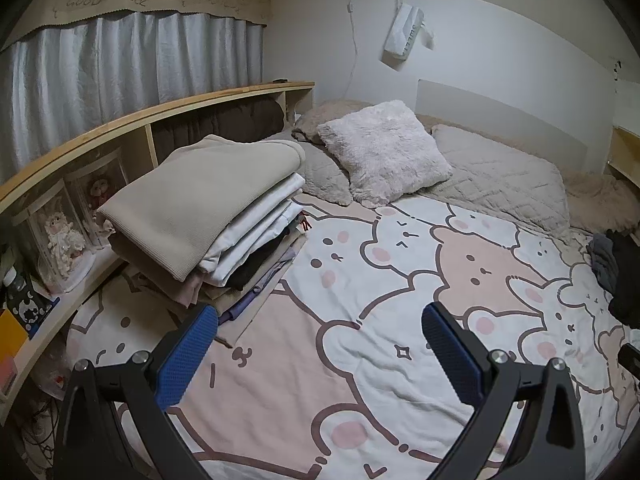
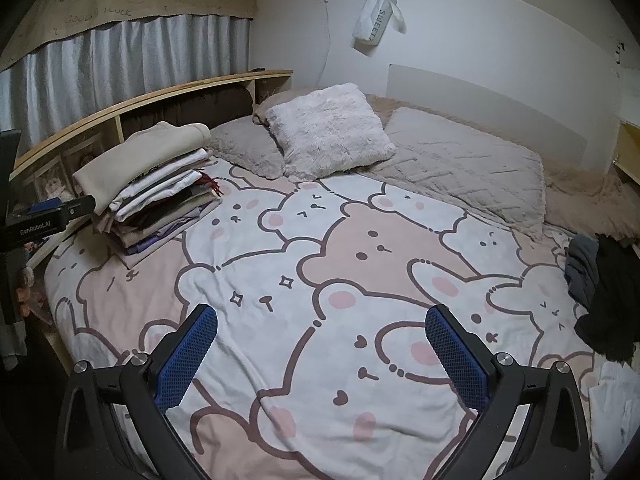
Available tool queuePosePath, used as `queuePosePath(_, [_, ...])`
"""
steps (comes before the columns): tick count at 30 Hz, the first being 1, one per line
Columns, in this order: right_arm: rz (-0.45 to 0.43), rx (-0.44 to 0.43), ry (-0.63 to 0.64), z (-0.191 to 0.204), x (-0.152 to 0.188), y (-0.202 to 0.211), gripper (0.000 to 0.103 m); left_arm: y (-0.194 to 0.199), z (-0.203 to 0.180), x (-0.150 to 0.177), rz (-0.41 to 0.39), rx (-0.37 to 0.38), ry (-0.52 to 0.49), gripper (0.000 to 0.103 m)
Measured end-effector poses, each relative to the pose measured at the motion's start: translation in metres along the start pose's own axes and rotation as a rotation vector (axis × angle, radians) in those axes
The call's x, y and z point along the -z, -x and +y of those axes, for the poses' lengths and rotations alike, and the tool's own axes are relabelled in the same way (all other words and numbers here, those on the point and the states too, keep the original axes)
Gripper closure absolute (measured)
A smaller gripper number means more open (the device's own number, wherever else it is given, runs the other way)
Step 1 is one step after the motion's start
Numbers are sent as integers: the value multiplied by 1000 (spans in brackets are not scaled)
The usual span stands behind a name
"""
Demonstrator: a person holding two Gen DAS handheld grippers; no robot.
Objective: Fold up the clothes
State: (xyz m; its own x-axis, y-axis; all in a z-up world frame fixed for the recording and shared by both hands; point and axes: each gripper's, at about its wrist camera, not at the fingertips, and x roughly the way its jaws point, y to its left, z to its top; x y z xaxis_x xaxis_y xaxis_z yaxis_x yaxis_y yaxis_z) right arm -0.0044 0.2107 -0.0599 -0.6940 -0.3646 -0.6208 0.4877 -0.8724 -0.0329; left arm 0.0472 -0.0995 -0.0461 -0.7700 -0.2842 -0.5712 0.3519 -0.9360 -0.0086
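My left gripper point(image 1: 318, 320) and right gripper point(image 2: 320, 322) both hung released and empty above the bear-print pink-and-white bedspread point(image 2: 320, 264). The folded stack of clothes point(image 1: 208, 216) sat by the wooden shelf point(image 1: 160, 110); dark unfolded garments point(image 2: 600, 288) lay at the bed's right edge.

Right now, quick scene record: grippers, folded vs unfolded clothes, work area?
left hand-held gripper: open, empty
right hand-held gripper: open, empty
folded stack: by the wooden shelf, beige piece on top
unfolded clothes: dark heap, opposite side of the bed
work area: bear-print cover, nothing laid out between the fingers
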Motion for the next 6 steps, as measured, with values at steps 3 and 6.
queuePosePath(3, [5, 0, 3, 0, 0, -1, 0, 0, -4, 1, 0, 5, -15, 0])
queuePosePath(6, [6, -2, 5, 0, 0, 0, 0, 1, -7, 1, -4, 5, -26, 0])
